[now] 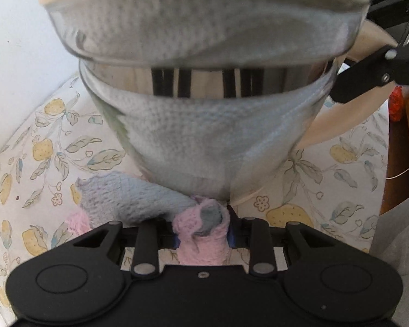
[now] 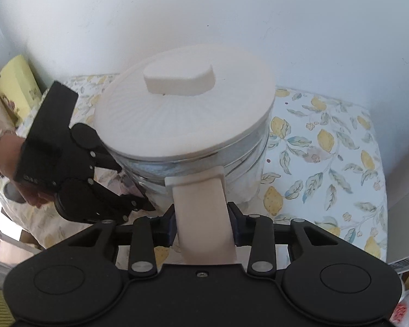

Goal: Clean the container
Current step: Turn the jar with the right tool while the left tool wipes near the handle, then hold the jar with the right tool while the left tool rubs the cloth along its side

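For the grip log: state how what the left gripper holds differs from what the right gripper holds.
The left gripper pinches a soft pink-and-blue cloth; the right gripper clamps the jar's rigid cream handle. The cloth is bunched, the handle smooth and curved. Both jaws are shut on their item.

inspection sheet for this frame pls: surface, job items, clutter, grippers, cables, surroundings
Surface: lemon-print tablecloth, no spills seen.
Job's things: clear glass jar with white ribbed lid on; cream handle; pink-and-blue knitted cloth against the jar wall.
Clutter: yellow box at the table's far left.
Grippers: left gripper shut on the cloth; right gripper shut on the handle.
Cables: thin pale cord at right edge.
Surroundings: white wall; wrist with bangles.
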